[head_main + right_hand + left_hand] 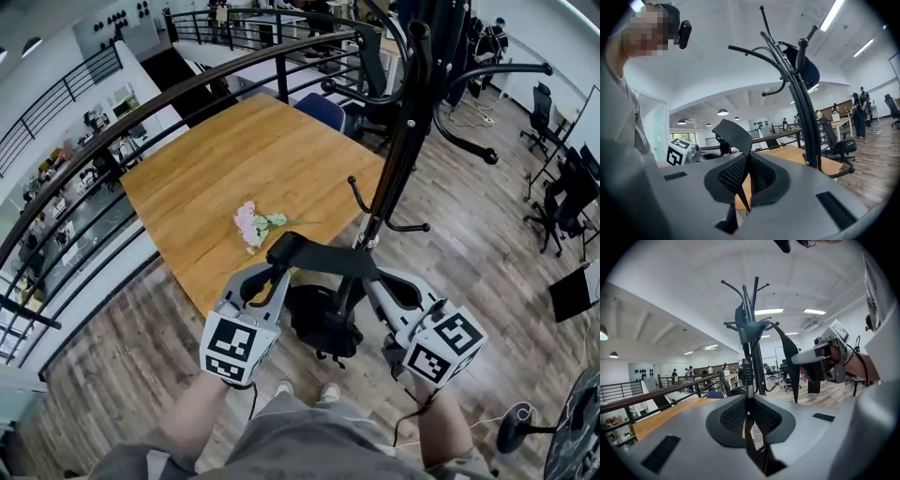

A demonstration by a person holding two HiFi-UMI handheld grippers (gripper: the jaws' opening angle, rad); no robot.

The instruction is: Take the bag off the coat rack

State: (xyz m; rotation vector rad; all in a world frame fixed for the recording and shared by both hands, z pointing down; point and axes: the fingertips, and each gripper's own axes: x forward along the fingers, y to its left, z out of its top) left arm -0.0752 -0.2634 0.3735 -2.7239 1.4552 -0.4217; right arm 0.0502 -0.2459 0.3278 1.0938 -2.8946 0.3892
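Observation:
A black bag [323, 323] hangs low in front of my legs from its black strap [323, 258], which runs level between both grippers. The left gripper [279, 262] is shut on the strap's left end, a thin black band pinched between its jaws [749, 427]. The right gripper [375, 274] is shut on the other end, where the strap [733, 133] folds up out of the jaws [745, 185]. The black coat rack [405, 122] stands just beyond the bag, its pole [749, 333] rising straight ahead. The bag touches none of its hooks. A dark item [806, 70] sits on an upper hook.
A wooden table [253, 150] with a small pink bouquet [253, 225] stands to the left of the rack, with a dark railing [141, 117] behind it. Office chairs [567, 202] stand at the right. A fan base [517, 427] lies on the wood floor at bottom right.

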